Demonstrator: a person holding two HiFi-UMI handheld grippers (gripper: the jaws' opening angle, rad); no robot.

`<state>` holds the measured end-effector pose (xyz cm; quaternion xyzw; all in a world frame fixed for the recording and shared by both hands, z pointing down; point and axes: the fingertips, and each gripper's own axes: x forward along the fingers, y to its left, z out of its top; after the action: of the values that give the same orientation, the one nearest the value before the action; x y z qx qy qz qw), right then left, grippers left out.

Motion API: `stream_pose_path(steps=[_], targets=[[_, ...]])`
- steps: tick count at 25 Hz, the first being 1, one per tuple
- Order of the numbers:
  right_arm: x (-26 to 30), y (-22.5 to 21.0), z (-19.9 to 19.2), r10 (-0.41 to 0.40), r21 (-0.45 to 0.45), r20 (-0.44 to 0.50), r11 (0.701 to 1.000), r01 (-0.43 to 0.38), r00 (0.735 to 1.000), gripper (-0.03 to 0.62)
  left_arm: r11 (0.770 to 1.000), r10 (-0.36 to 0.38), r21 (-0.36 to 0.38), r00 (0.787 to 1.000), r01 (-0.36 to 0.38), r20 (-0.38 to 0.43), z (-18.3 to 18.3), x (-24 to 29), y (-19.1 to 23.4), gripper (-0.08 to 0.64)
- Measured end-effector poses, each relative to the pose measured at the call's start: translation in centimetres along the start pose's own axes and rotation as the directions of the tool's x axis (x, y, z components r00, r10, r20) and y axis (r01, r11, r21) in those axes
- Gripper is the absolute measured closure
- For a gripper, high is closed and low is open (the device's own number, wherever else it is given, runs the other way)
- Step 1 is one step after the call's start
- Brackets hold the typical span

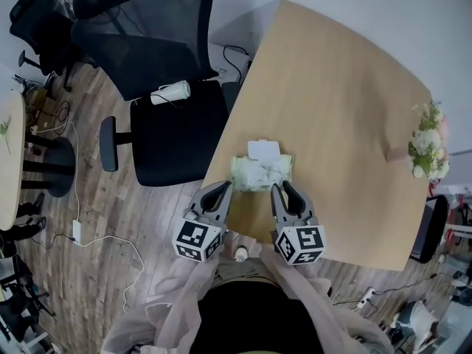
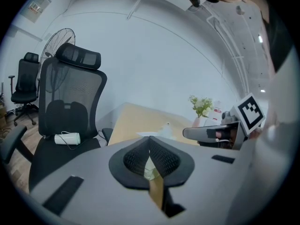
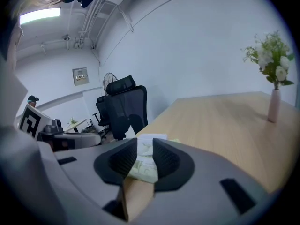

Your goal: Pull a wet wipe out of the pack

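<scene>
Head view, pack: the pale green pack (image 1: pixel 259 172) lies flat on the table near its front left edge, just ahead of both grippers, crumpled on top.
Flap: a white flap (image 1: pixel 263 150) stands open at the pack's far side.
Right gripper: the right gripper (image 1: pixel 284 189) has its fingers apart and nothing pressed between them. Its tips are at the pack's near right corner, and in the right gripper view the pack shows through the gap.
Left gripper: the left gripper (image 1: pixel 219 192) has its tips meeting and holds nothing. It sits at the table's edge, just beside the pack's near left corner.
Table: the light wood table (image 1: pixel 332 109) has rounded corners and a plain top.
Flowers: white flowers (image 1: pixel 428 142) in a slim vase stand at the table's far right edge, well apart from the pack.
Chair: a black mesh-back chair (image 1: pixel 158 87) is drawn up to the table's left side. A white cylinder with a cord (image 1: pixel 171 93) lies on its seat, perhaps a small appliance; too small to tell.
Floor: grey-brown wood planks (image 1: pixel 110 220), with a white cable (image 1: pixel 77 231) trailing across them.
Room: pale walls, with a standing fan (image 2: pixel 58 39) behind the chair and a second black chair further left.
</scene>
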<state>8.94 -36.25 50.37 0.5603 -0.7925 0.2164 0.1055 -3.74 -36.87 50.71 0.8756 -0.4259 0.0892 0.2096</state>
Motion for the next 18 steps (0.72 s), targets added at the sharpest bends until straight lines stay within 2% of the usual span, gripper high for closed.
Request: stream_pose_path(steps=[4, 10, 18], targets=[[1.1, -0.8, -0.3, -0.026, -0.023, -0.026, 0.999, 0.025, 0.999, 0.468, 1.0, -0.001, -0.003, 1.0, 0.001, -0.006, 0.0, 0.9, 1.0, 0.551], [2.6, -1.2, -1.2, -0.045, -0.116, -0.074, 0.993, 0.036, 0.996, 0.456, 1.0, -0.006, -0.007, 1.0, 0.006, -0.01, 0.1, 1.8, 1.4, 0.551], [3.8, -0.7, -2.2, -0.023, -0.15, -0.114, 0.989, 0.005, 0.993, 0.46, 1.0, 0.003, -0.016, 1.0, -0.003, -0.018, -0.2, 2.6, 2.3, 0.551]])
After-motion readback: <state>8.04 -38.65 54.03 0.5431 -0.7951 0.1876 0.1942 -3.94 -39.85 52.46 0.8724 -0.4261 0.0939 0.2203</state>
